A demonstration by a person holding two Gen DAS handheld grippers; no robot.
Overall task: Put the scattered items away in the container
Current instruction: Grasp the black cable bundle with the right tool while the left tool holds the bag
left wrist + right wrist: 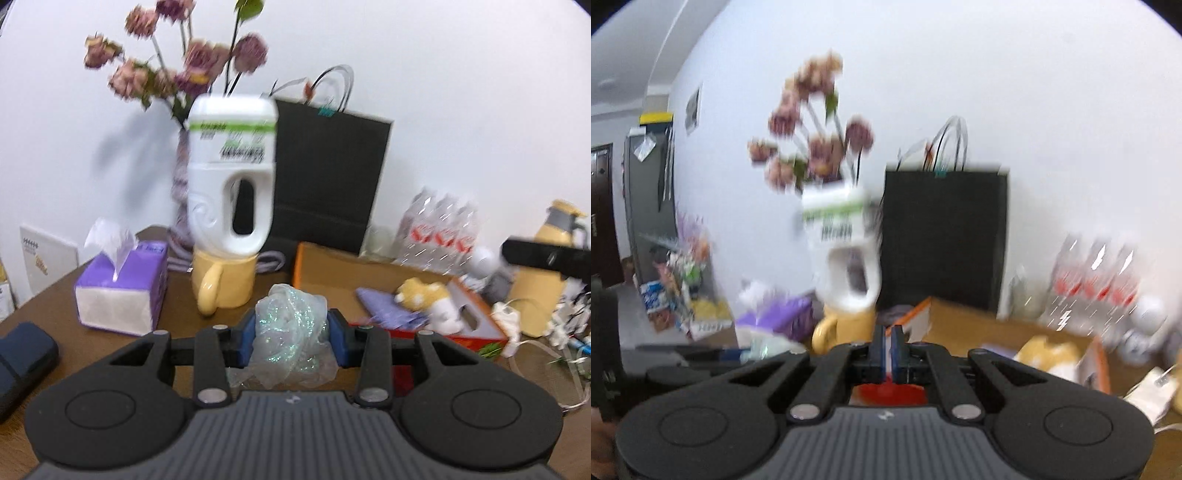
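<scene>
My left claw [291,332] pinches the crumpled glittery film [290,328], and the orange box [373,273] lies ahead and right of it toward the bench's far right, nearer this hand's load; right claw [888,350] pressed together, empty.

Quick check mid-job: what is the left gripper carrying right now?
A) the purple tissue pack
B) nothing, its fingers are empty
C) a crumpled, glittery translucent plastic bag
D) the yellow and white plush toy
C: in the left wrist view the left gripper has its blue pads pressed on either side of the crumpled, glittery translucent plastic bag, short of the open orange cardboard box.
</scene>
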